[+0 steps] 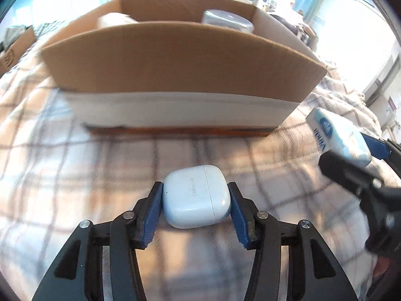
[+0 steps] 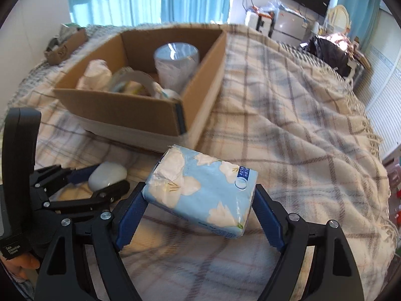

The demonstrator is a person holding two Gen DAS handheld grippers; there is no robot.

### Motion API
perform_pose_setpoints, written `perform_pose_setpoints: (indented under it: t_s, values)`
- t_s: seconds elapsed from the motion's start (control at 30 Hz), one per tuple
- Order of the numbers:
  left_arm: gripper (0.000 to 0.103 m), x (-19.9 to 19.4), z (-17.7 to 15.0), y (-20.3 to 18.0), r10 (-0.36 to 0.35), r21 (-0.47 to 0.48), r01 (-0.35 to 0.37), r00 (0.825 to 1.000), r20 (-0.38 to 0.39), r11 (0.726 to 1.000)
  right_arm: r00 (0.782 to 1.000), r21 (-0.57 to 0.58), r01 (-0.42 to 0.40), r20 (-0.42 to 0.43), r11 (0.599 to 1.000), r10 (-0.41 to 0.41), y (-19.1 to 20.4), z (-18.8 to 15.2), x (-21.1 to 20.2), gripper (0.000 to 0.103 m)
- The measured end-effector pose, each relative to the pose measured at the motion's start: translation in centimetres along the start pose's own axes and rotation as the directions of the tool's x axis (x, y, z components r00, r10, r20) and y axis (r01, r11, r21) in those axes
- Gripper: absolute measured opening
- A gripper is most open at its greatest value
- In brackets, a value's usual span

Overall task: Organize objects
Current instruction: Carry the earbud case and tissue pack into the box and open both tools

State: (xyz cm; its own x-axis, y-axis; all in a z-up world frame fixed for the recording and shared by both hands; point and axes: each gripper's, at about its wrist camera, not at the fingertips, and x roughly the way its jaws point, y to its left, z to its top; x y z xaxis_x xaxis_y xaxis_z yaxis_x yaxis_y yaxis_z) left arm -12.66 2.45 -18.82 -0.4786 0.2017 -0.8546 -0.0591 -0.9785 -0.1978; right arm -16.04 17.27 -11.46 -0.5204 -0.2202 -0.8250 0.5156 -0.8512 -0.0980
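Left wrist view, lower centre: left gripper (image 1: 195,195), blue pads touching both sides of a white earbud case (image 1: 196,197), clamped on it; case lying on the plaid blanket (image 1: 75,175). No earlier frame to show jaw motion.

Same view, right edge: right gripper (image 1: 351,148), seen side-on, holding a tissue pack (image 1: 338,135) above the blanket.

Same view, upper half: cardboard box (image 1: 175,62), open-topped, just beyond the case; a clear plastic container (image 1: 226,20) and a pale bundle (image 1: 116,20) showing over its near wall.

Right wrist view, lower centre: right gripper (image 2: 200,195), blue pads pressed on the two ends of the blue floral tissue pack (image 2: 200,193); pack tilted, lifted clear of the blanket (image 2: 288,125).

Right wrist view, lower left: left gripper (image 2: 100,178) closed on the earbud case (image 2: 106,176), low on the blanket.

Right wrist view, upper left: cardboard box (image 2: 120,107) containing the clear plastic container (image 2: 175,60), a tape roll (image 2: 135,80) and the pale bundle (image 2: 96,74).
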Motion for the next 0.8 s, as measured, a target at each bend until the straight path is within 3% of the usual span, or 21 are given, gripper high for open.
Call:
perform_pose_setpoints:
  t_s: [0.17, 0.4, 0.63, 0.8]
  values:
    - [0.052, -2.8, -1.0, 2.1, 0.014, -0.075, -0.011, 0.999, 0.034, 0.997, 0.999, 0.019, -0.029, 0.044, 0.999, 0.028, 0.5, -0.1, -2.2, 0.082]
    - [0.052, -7.8, -0.7, 4.4, 0.030, -0.109, -0.016, 0.991, 0.133, 0.994, 0.993, 0.011, -0.034, 0.118, 0.999, 0.032, 1.2, 0.3, -5.9, 0.082]
    - [0.052, -12.0, 2.6, 4.5, 0.044, -0.079, -0.025, 0.968, 0.247, 0.997, 0.977, -0.028, -0.038, 0.208, 0.999, 0.043, 1.9, 2.9, -9.0, 0.082]
    - [0.052, -13.9, 6.7, 4.3, 0.064, -0.037, -0.055, 0.940, 0.335, 0.998, 0.963, -0.035, -0.068, 0.261, 0.997, 0.075, 1.9, 6.1, -9.5, 0.082]
